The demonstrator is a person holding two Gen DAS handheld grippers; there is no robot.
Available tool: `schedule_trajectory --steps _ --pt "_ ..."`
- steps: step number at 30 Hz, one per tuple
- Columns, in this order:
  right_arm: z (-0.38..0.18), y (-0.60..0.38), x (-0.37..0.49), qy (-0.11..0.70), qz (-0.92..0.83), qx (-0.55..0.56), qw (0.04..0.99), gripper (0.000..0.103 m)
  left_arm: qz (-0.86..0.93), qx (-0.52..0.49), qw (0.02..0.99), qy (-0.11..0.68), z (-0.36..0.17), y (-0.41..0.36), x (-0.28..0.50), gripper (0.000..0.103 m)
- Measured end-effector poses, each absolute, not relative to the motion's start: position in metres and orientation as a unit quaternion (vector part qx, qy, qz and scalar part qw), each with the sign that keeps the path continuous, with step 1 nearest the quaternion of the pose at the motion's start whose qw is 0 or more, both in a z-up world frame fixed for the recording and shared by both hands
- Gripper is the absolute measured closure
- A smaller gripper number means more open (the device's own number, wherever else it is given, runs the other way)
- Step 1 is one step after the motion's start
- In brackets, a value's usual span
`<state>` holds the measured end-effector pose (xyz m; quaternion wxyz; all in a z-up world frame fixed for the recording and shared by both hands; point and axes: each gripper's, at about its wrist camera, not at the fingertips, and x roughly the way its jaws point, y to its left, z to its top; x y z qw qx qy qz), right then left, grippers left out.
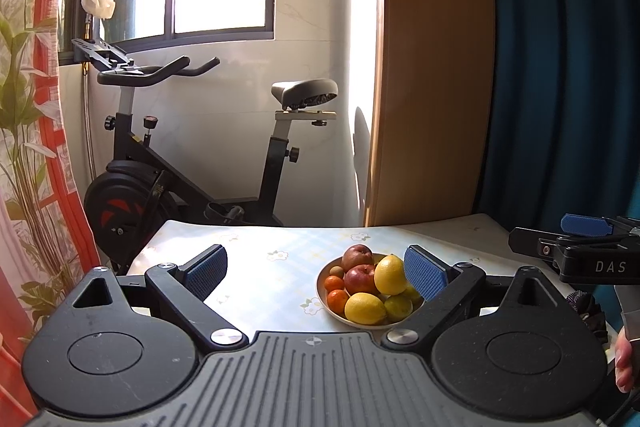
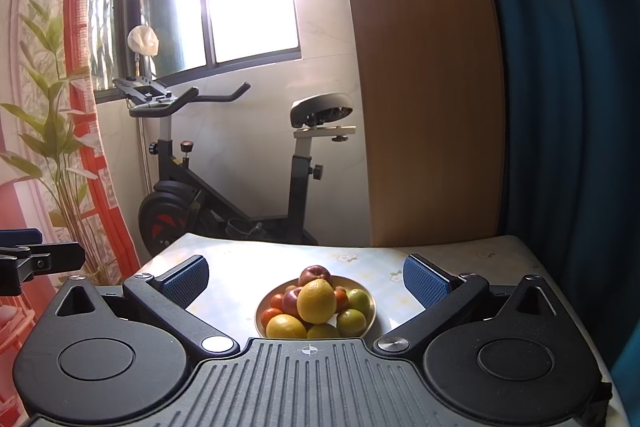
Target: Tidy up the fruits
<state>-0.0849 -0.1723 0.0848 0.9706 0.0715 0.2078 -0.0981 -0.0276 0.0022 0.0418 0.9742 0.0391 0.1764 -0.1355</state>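
A round metal bowl (image 1: 322,293) (image 2: 370,297) heaped with fruit stands on a floral table. It holds red apples (image 1: 359,255) (image 2: 315,273), yellow lemons (image 1: 390,274) (image 2: 317,301), small oranges (image 1: 337,299) (image 2: 271,315) and green fruits (image 1: 398,307) (image 2: 352,322). My left gripper (image 1: 316,273) hovers open above the near table edge, with the bowl just inside its right pad. My right gripper (image 2: 306,283) is open too, the bowl centred between its blue pads. Nothing is held by either one.
The table (image 1: 260,259) (image 2: 248,259) has a pale flowered cloth. An exercise bike (image 1: 160,163) (image 2: 224,187) stands behind it under a window. A wooden panel (image 1: 432,67) and blue curtain (image 1: 560,67) are at the right, a patterned curtain (image 1: 36,147) at the left.
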Motion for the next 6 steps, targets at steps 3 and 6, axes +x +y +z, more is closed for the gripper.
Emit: schedule_trajectory --steps 3,6 --pt "0.0849 -0.1723 -0.085 0.208 -0.098 0.072 0.971 0.0 -0.135 0.039 0.974 0.176 0.0415 0.0022 -0.0283 0.006" --pt "0.0849 -0.1724 -0.0849 0.208 -0.098 0.071 0.971 0.0 -0.133 0.04 0.975 0.172 0.0418 0.0018 -0.0303 0.007"
